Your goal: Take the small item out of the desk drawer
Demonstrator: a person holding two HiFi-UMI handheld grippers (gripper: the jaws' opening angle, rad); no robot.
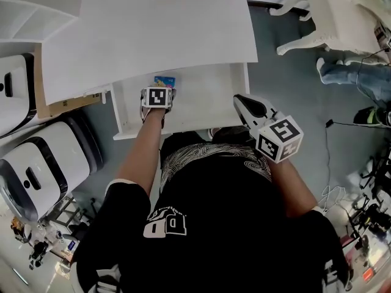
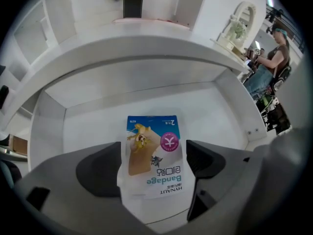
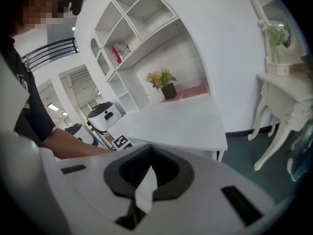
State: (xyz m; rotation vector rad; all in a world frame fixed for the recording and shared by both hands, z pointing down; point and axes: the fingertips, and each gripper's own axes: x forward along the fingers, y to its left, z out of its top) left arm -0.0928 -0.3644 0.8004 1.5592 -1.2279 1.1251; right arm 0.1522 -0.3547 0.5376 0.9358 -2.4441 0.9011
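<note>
- The left gripper (image 1: 159, 89) is held inside the open drawer (image 1: 201, 112) of the white desk (image 1: 165, 29), with its jaws spread wide.
- A small flat bandage packet (image 2: 154, 151) is seen lying on the drawer floor between those jaws, printed side up. Its left edge lies against or just beside the left pad, and the right pad stands just beside its other edge. No squeeze on the packet is shown.
- The packet is placed toward the left half of the drawer, near the back wall.
- The right gripper (image 1: 243, 102) is held above the drawer's right front corner, with its jaws brought together. A thin white sliver is seen at the seam of the pads; what it is cannot be told.
- A potted plant (image 3: 168, 89) is seen on the desk top, below the wall shelves (image 3: 132, 23).
</note>
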